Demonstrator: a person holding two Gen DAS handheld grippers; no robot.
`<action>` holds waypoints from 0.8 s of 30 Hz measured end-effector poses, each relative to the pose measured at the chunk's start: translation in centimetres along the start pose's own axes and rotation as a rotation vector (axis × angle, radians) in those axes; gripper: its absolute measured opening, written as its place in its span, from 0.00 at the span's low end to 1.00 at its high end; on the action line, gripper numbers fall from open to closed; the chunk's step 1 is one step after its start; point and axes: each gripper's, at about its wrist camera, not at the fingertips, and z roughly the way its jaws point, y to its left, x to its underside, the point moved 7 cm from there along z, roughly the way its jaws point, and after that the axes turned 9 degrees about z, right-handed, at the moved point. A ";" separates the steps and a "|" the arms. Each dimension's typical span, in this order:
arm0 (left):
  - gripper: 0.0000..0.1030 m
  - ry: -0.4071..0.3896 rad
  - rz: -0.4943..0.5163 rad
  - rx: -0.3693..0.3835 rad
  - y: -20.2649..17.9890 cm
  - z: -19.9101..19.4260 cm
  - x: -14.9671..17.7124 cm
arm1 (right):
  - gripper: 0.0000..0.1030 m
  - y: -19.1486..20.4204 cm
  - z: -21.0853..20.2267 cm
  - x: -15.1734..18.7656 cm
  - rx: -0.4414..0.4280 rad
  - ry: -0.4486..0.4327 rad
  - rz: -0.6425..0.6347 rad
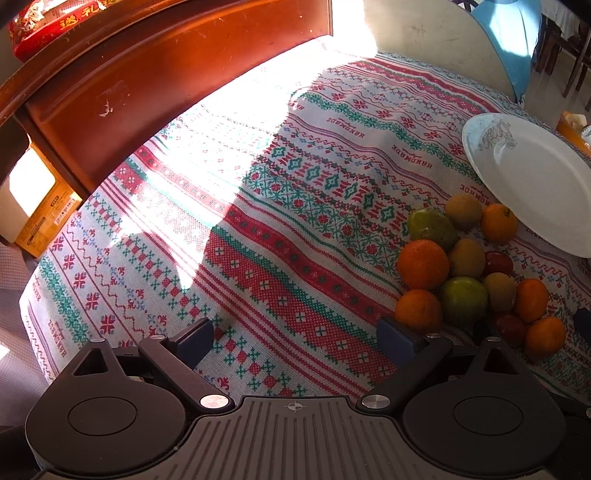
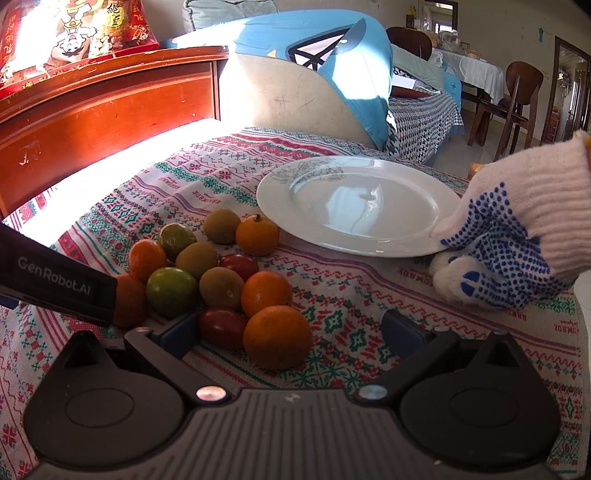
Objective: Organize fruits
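A pile of fruit lies on the patterned tablecloth [image 1: 258,236]: oranges [image 1: 423,264], green citrus [image 1: 463,299], brown kiwis [image 1: 467,256] and red tomatoes [image 1: 498,263]. My left gripper [image 1: 295,343] is open over bare cloth, left of the pile. An empty white plate [image 2: 354,206] sits behind the fruit, and a gloved hand [image 2: 517,240] grips its right rim. My right gripper [image 2: 291,332] is open and low at the pile's near side. A large orange [image 2: 277,336] and a red tomato [image 2: 221,326] lie between its fingers, untouched.
A red-brown wooden cabinet [image 2: 103,110] borders the table at the back left, with red gift packages [image 2: 74,33] on top. A cushion with a blue cloth [image 2: 314,66] stands behind the plate. The left gripper's body [image 2: 55,284] reaches in beside the fruit. A cardboard box [image 1: 40,221] is off the table's left edge.
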 end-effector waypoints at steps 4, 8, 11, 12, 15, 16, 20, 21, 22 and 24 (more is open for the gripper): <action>0.93 0.000 -0.003 0.002 0.0 0.0 0.0 | 0.99 0.0 0.0 0.0 0.000 0.000 0.000; 0.93 0.003 -0.009 0.006 0.0 -0.1 0.0 | 0.99 0.0 0.0 0.0 0.000 0.000 0.000; 0.93 0.003 -0.009 0.008 0.0 -0.2 0.1 | 0.99 0.0 0.0 0.0 0.000 0.000 0.000; 0.93 0.003 -0.011 0.010 0.1 -0.2 0.1 | 0.99 0.0 0.0 0.0 0.000 0.000 0.000; 0.93 -0.005 -0.017 0.017 0.1 -0.6 0.1 | 0.99 0.0 0.0 0.0 0.000 0.000 0.000; 0.93 -0.010 -0.019 0.019 0.2 -0.8 0.1 | 0.99 0.0 0.0 0.0 0.000 0.000 0.000; 0.93 -0.023 -0.022 0.025 0.3 -1.4 0.0 | 0.99 0.0 0.0 0.0 0.000 0.000 0.000; 0.93 -0.027 -0.024 0.028 0.3 -1.6 0.0 | 0.99 0.0 0.0 0.0 0.000 0.000 0.000; 0.93 -0.030 -0.025 0.028 0.3 -1.7 0.0 | 0.99 0.0 0.0 0.0 0.000 0.000 0.000; 0.93 -0.038 -0.028 0.029 0.3 -2.0 -0.1 | 0.99 0.0 0.0 0.0 0.000 0.000 0.000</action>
